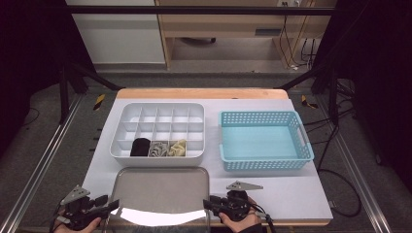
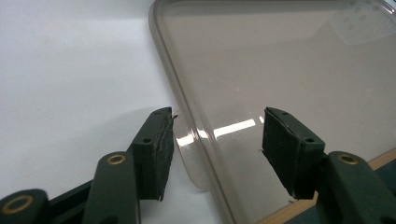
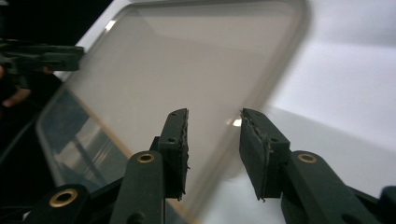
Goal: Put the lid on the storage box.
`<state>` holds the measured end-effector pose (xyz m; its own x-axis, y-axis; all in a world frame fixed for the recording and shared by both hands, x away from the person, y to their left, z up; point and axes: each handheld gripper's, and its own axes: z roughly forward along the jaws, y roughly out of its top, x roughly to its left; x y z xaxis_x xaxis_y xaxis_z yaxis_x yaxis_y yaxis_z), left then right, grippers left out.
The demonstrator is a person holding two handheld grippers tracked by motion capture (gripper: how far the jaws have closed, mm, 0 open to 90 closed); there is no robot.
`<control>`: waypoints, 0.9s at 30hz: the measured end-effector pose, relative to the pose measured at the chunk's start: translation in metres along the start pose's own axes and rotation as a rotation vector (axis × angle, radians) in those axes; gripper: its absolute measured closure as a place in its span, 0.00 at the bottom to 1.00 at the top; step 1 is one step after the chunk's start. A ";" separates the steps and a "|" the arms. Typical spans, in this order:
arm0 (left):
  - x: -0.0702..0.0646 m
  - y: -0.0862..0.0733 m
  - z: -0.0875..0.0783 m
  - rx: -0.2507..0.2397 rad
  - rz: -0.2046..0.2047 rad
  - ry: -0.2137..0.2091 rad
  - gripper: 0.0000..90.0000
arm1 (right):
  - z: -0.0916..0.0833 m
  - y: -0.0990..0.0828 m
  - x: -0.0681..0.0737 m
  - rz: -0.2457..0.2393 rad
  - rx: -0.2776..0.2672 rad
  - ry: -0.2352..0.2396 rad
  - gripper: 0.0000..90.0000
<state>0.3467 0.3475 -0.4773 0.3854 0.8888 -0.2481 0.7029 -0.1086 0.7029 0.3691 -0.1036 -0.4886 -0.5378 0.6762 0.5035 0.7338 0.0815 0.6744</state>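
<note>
A flat, translucent grey lid (image 1: 163, 189) lies at the front of the white table, and its near end reaches the table's front edge. My left gripper (image 1: 112, 206) is at the lid's front left corner. In the left gripper view its jaws (image 2: 217, 126) stand wide apart astride the lid's rim (image 2: 187, 135), with the pads off it. My right gripper (image 1: 208, 204) is at the lid's front right edge. Its jaws (image 3: 214, 122) are apart over the lid (image 3: 177, 60) and do not press on it.
Behind the lid stands a white compartment box (image 1: 160, 160) with a black roll (image 1: 140, 147), a grey roll (image 1: 158, 149) and a beige roll (image 1: 178, 148) in its front row. To its right sits an empty blue basket (image 1: 265, 165). Bare table lies at the front right.
</note>
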 end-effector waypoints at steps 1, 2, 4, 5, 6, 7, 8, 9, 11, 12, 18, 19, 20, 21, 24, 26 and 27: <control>0.000 0.000 0.000 0.001 0.001 0.000 0.47 | -0.001 -0.001 -0.001 0.012 0.003 -0.003 0.69; 0.000 0.000 0.000 0.001 0.005 0.000 0.46 | -0.001 -0.001 -0.003 0.014 -0.006 0.005 0.69; 0.000 0.000 0.000 0.001 0.002 0.000 0.46 | -0.002 -0.001 -0.005 0.023 -0.008 0.004 0.69; 0.000 0.000 0.000 0.001 0.001 -0.001 0.46 | -0.002 -0.001 -0.005 0.032 -0.008 0.007 0.70; -0.001 0.000 0.000 0.002 0.001 0.000 0.46 | -0.002 -0.001 -0.005 0.037 -0.010 0.012 0.70; -0.001 0.000 0.000 0.002 0.000 0.000 0.46 | -0.002 -0.002 -0.006 0.046 -0.012 0.018 0.70; -0.001 0.000 0.000 0.002 0.000 0.000 0.46 | -0.002 -0.002 -0.006 0.055 -0.011 0.021 0.70; -0.001 0.000 0.000 0.001 0.000 0.000 0.46 | -0.001 -0.002 -0.007 0.063 -0.015 0.032 0.70; -0.001 0.000 0.000 0.001 -0.001 0.001 0.46 | -0.001 -0.002 -0.007 0.069 -0.014 0.028 0.70; -0.001 0.000 0.000 0.001 0.000 0.001 0.46 | -0.002 -0.002 -0.007 0.070 -0.015 0.023 0.70; -0.001 0.000 0.000 0.000 -0.002 0.003 0.46 | -0.001 -0.006 -0.012 0.101 -0.008 0.030 0.69; 0.000 0.000 0.000 0.001 -0.002 0.003 0.47 | -0.001 -0.006 -0.011 0.102 -0.008 0.030 0.69; 0.000 0.000 0.000 0.001 -0.002 0.004 0.47 | -0.001 -0.005 -0.011 0.111 -0.010 0.031 0.68; 0.000 0.000 0.000 0.001 -0.002 0.004 0.47 | 0.000 -0.005 -0.013 0.131 -0.013 0.038 0.68; 0.000 0.000 0.000 0.000 0.000 0.002 0.47 | 0.000 -0.004 -0.015 0.186 -0.023 0.043 0.69; 0.000 0.000 0.000 0.000 -0.004 0.004 0.47 | 0.000 -0.004 -0.014 0.184 -0.026 0.038 0.69; 0.000 0.000 0.000 0.000 -0.001 0.004 0.47 | 0.000 -0.004 -0.014 0.188 -0.027 0.037 0.69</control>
<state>0.3467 0.3477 -0.4771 0.3825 0.8905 -0.2463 0.7032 -0.1076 0.7028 0.3737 -0.1132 -0.4988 -0.4076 0.6504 0.6410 0.8115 -0.0639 0.5808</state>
